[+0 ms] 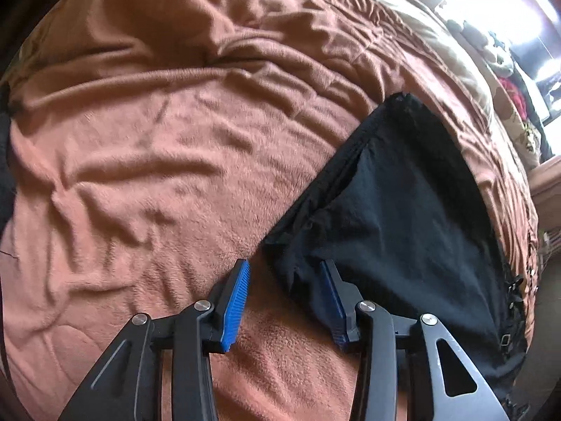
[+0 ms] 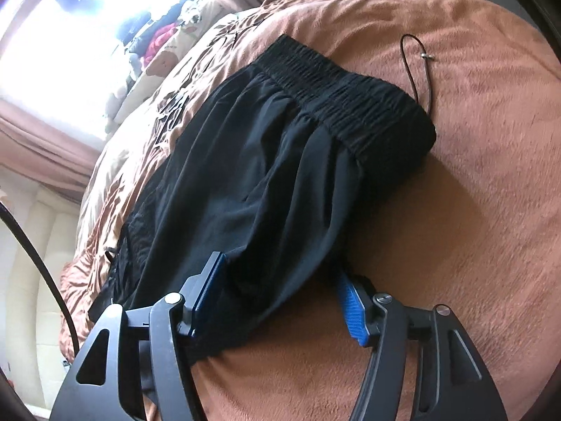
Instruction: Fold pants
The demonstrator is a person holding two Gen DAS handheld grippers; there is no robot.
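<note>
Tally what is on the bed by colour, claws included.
Black: 4 - pants, cord, left claw, right claw
Rust-orange: 1 - blanket
Tan patterned: 1 - bedcover
Total: 6

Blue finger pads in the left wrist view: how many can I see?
2. One pad stands over the brown blanket; the other pad is at the edge of the black pants.
</note>
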